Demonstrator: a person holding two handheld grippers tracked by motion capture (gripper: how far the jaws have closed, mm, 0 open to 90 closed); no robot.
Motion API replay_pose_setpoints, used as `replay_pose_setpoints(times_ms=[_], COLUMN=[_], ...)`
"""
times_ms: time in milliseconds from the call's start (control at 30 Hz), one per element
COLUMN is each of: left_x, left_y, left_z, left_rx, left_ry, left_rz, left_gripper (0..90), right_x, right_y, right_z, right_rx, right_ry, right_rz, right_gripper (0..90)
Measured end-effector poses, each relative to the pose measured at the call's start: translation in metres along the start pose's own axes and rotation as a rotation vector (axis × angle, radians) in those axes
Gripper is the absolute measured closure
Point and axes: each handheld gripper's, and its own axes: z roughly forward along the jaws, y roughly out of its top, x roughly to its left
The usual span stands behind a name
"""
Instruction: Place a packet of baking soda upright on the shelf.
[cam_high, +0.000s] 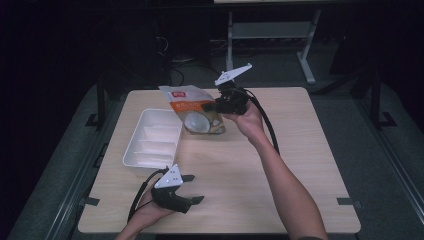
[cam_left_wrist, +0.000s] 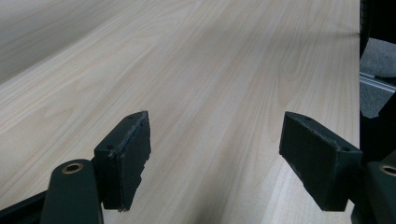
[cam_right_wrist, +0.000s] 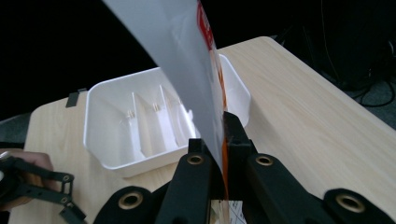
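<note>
At the near edge of the bench (cam_high: 300, 165), the left gripper (cam_high: 192, 189) rests low with its fingers (cam_left_wrist: 123, 158) spread wide and nothing between them (bare wood in its own view). It is idle, well apart from everything else, so it can give no help if the load ahead goes astray.

Farther in, the white divided tray (cam_high: 131, 150) lies flat, its narrow compartments apparently empty. The thin partitions leave slim slots, and that is the first risk: a broad, soft packet lowered carelessly would likely catch on a partition top or the rim and lie across it instead of dropping in.

Beyond that, the right gripper (cam_high: 212, 106) holds the orange-and-white snack pouch (cam_high: 192, 107) in the air, just past the tray's far right corner, its lower edge close above the bench. The fingers (cam_right_wrist: 236, 135) are clenched on the pouch, pinching only a thin strip of film near one edge, with the rest of the bag hanging free. I judge the grip marginal: glossy film can slide out of a narrow pinch, and a quick swing toward the tray could make the bag pivot, twist or drop short. The dangling corner could also snag the tray wall and nudge the light tray.
</note>
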Motion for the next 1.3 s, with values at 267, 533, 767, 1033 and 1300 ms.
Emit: replay_pose_setpoints(times_ms=[267,533,767,1033,1300], left_x=[0.0,-0.002,0.0,0.002,0.003], left_y=[-0.001,-0.001,-0.001,-0.003,-0.004], left_z=[0.0,0.002,0.0,-0.001,0.0], left_rx=[0.002,0.004,-0.006,-0.011,-0.006], left_ry=[-0.008,-0.017,-0.015,-0.017,-0.023], left_rz=[0.015,0.017,0.006,-0.006,-0.012], left_gripper=[24.3,24.1,24.1,24.1,24.0], right_x=[0.003,0.011,0.015,0.018,0.022], right_y=[0.02,0.041,0.05,0.058,0.059], right_z=[0.021,0.046,0.073,0.101,0.125], right_rx=[0.0,-0.024,-0.024,-0.016,-0.015], right_ry=[0.02,0.043,0.08,0.102,0.124], right_rz=[-0.022,-0.038,-0.041,-0.029,-0.02], right_gripper=[90.0,90.0,90.0,90.0,89.9])
